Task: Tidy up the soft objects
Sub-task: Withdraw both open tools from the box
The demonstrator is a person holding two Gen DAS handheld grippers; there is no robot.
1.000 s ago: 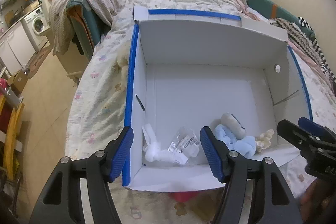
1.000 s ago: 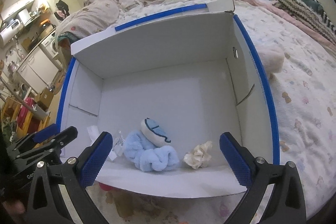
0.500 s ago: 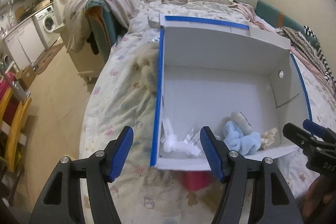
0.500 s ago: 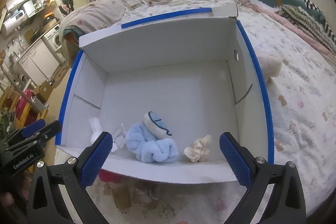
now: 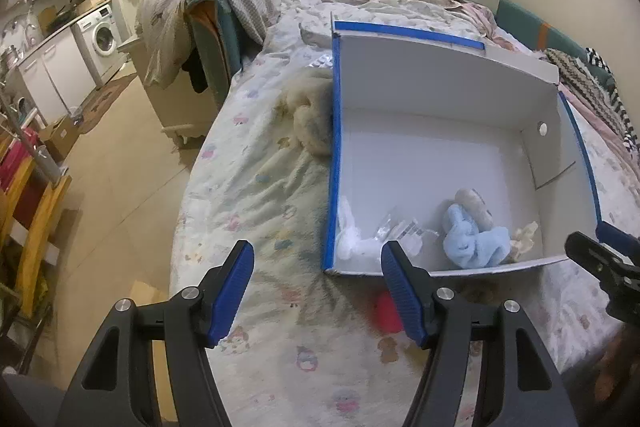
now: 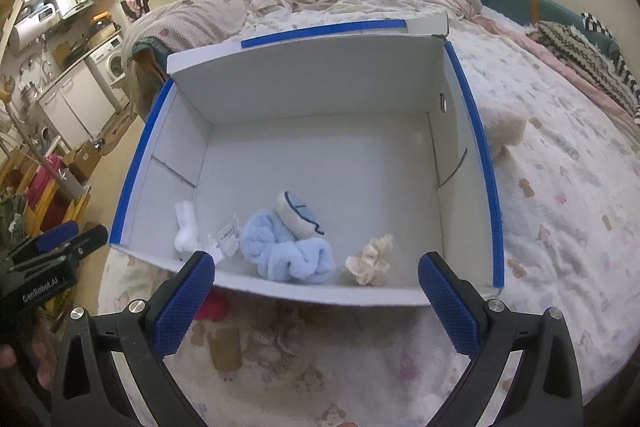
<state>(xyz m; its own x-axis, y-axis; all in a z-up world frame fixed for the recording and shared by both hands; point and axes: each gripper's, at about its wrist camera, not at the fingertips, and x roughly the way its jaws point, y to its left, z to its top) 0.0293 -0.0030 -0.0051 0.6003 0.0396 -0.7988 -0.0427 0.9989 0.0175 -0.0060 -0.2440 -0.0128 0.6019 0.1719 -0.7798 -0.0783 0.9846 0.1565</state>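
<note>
1. Behind your bed, with its pale cartoon-print sheet, the room opens on the left onto a kitchen corner with a white washing machine.
2. On the bed sits your white cardboard box with blue tape along its rims, open at the top.
3. Inside it, close to the near wall, lie a light blue fluffy towel-like bundle, a round cream-and-blue plush piece resting against that bundle, a cream ruffled scrunchie to its right, and a small white soft toy beside a clear wrapper with a label on the left.
4. Outside the box, a beige fluffy plush lies against its left wall, another cream fluffy item against its right wall, and a red soft thing on the sheet just before the near wall.
5. Your left gripper hangs released over the sheet by the box's near left corner, nothing between its blue pads.
6. Your right gripper is spread wide and empty above the near wall.
</note>
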